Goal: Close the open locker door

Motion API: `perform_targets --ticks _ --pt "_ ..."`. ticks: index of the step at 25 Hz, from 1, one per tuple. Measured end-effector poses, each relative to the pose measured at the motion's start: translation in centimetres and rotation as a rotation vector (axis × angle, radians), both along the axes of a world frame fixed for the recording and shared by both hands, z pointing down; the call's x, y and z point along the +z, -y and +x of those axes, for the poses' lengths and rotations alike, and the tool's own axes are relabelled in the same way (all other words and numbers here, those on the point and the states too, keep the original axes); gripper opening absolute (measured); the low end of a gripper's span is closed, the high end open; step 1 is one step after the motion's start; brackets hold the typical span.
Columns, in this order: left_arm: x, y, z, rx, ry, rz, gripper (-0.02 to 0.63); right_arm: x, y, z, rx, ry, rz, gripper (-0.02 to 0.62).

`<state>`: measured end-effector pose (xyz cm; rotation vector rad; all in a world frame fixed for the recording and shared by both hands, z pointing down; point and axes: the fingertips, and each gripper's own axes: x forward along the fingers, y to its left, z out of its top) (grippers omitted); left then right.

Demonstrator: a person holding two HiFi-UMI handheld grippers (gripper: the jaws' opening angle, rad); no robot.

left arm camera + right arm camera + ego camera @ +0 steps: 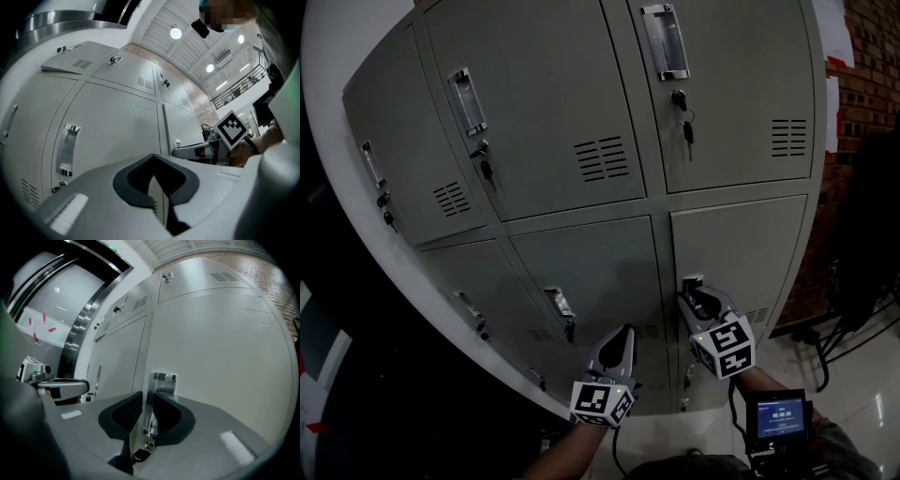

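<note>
A bank of grey lockers (581,141) fills the head view. My right gripper (692,287) is at the chrome handle (691,280) of the lower right locker door (741,253), which lies nearly flush with its frame. In the right gripper view the handle (161,378) stands between the jaws of my right gripper (147,397), with both pads against it. A key (139,454) hangs just below. My left gripper (627,331) hovers in front of the lower middle door (591,272), shut and holding nothing. In the left gripper view its tips (153,157) meet.
The upper doors have handles and hanging keys (686,127). A brick wall (862,56) runs at the right. Cables (834,342) lie on the glossy floor there. A small screen device (778,417) sits by the person's right forearm.
</note>
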<state>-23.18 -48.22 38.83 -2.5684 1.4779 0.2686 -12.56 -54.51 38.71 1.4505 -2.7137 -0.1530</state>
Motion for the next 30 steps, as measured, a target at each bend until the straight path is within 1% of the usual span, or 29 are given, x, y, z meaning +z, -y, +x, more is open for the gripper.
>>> perform_targets --ticks 3,11,20,22,27,30 --pt "-0.07 0.23 -0.17 0.0 -0.002 0.002 0.002 -0.02 0.66 0.06 0.015 0.008 -0.006 0.071" --pt "0.18 0.74 -0.17 0.008 -0.008 0.007 0.002 -0.08 0.86 -0.01 0.027 0.008 0.015 0.072" --pt "-0.41 0.42 0.18 0.011 -0.01 0.007 0.002 -0.13 0.7 0.05 0.067 -0.012 0.044 0.074" --pt "-0.5 0.37 0.11 0.01 -0.011 0.009 0.002 -0.19 0.61 0.12 0.068 -0.014 0.049 0.106" --pt "-0.26 0.19 0.15 0.011 -0.009 0.003 0.002 -0.16 0.49 0.19 0.06 -0.003 0.045 0.118" --pt "0.28 0.11 0.22 0.02 -0.011 0.005 0.002 0.01 0.33 -0.06 0.036 0.009 0.032 0.138"
